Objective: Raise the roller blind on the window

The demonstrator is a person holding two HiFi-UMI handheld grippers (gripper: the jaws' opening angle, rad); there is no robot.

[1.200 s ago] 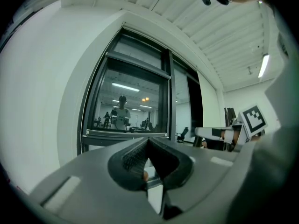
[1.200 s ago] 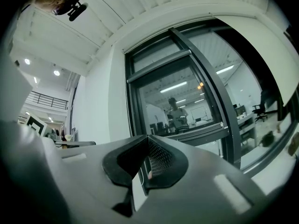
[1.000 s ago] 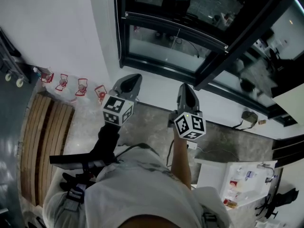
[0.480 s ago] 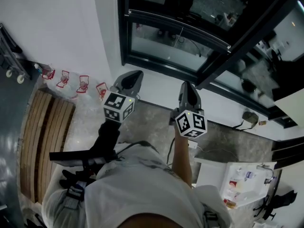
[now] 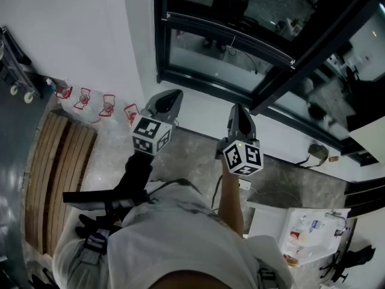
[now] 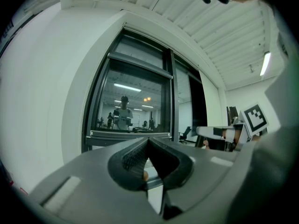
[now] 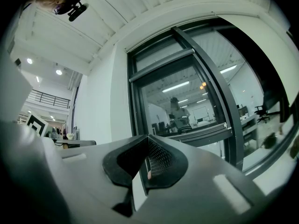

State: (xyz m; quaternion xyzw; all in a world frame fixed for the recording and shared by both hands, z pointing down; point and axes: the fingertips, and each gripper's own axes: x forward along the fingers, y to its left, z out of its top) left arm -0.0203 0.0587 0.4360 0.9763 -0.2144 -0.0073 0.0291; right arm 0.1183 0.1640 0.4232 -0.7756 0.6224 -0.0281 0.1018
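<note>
The window (image 5: 240,53) has a dark frame and reflective glass, and it stands straight ahead of both grippers. A pale horizontal rail (image 6: 128,133) crosses the glass low down, and a second bar (image 6: 138,64) runs near the top. I cannot tell which of them belongs to the roller blind. My left gripper (image 5: 167,98) points level at the window's left part, a short way off; its jaws (image 6: 148,140) meet at the tips with nothing held. My right gripper (image 5: 238,112) is beside it, also shut and empty (image 7: 147,137). No pull cord shows.
A white wall (image 5: 72,35) lies left of the window. A slatted wooden bench (image 5: 54,161) and red-printed plastic bags (image 5: 90,104) sit on the floor at the left. At the lower right is a white table (image 5: 271,212) with small items. A cable and plug (image 5: 316,152) lie under the window.
Both grippers hold still and stay shut. Only the head view has drifted slightly.
</note>
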